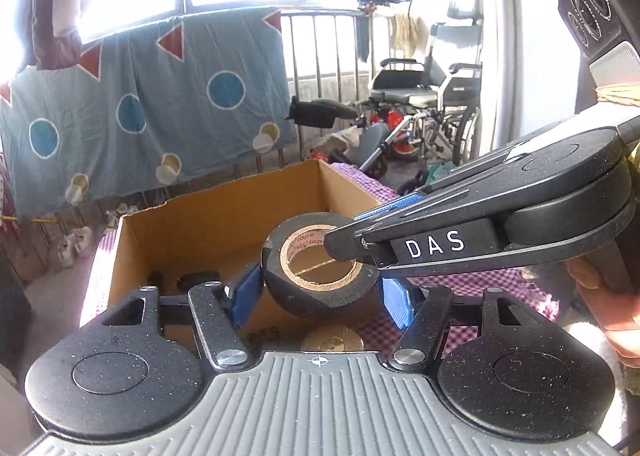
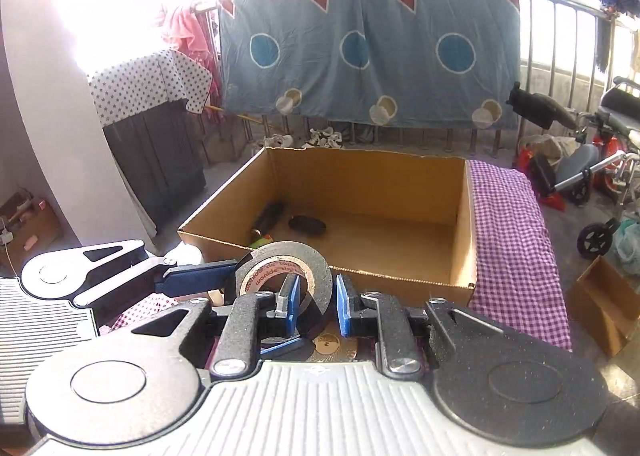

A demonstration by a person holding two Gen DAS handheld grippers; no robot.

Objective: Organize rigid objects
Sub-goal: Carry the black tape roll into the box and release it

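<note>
I am holding the roll of black tape point(image 1: 320, 260) between both claws: the left gripper point(image 1: 320, 296) is clamping its outer sides with the blue pads, and the right gripper point(image 2: 318, 308) is pinching the roll's wall, one finger inside the core, as far as this crowded view lets me judge. The roll is hanging in the air just before the near wall of the cardboard box point(image 2: 360, 184), which is lying toward 12 o'clock on the checked cloth point(image 2: 512, 224) and already keeping some dark items point(image 2: 306, 224). I think the carrying step is going on now, and next I must bring the roll over the rim and release both claws together, so it is not tipping.
</note>
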